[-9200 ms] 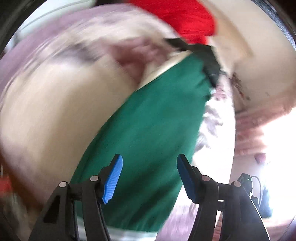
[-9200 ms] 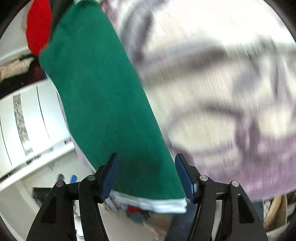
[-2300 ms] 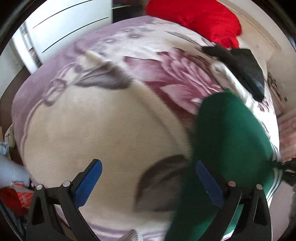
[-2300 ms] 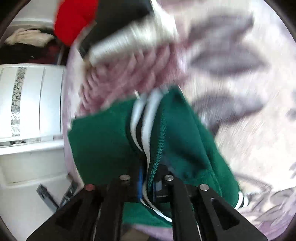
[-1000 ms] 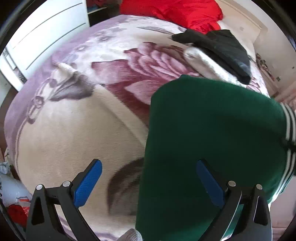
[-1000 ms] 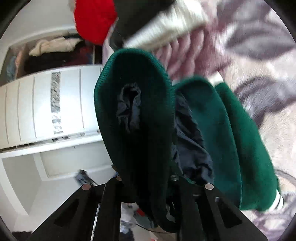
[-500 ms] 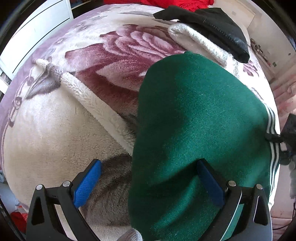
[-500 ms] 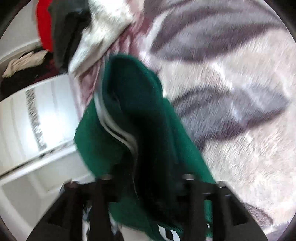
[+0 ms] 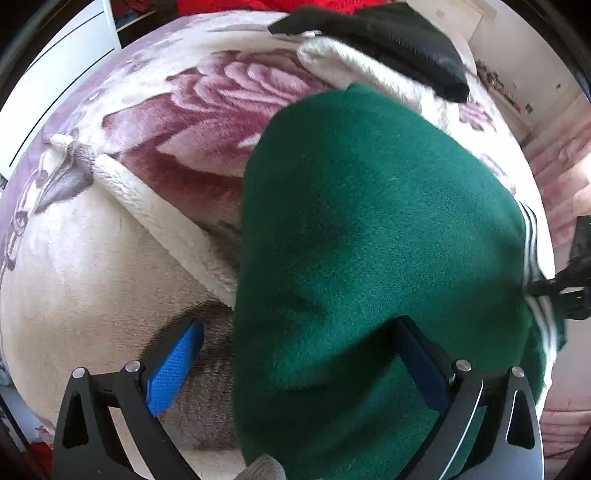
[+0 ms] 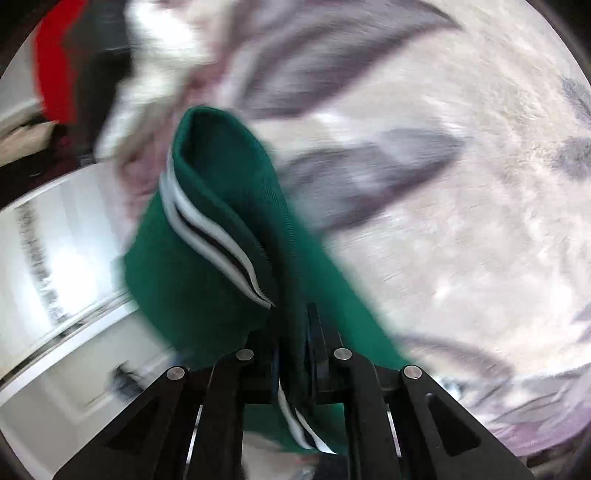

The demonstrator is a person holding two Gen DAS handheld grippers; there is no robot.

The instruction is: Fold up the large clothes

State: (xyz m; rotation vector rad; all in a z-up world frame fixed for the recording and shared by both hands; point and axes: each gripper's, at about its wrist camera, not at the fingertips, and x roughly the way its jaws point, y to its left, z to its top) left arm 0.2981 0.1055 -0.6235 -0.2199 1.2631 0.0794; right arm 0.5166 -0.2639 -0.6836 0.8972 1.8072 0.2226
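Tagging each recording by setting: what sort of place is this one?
Most likely a bedroom: a plush floral blanket covers what looks like a bed, clothes lie on it, including a green garment, and white cabinet doors stand beside it.

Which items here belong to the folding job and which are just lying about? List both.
In the job:
green garment
right gripper, closing on its striped hem
left gripper, open

Lying about:
black garment
white fleece
red fabric
floral blanket
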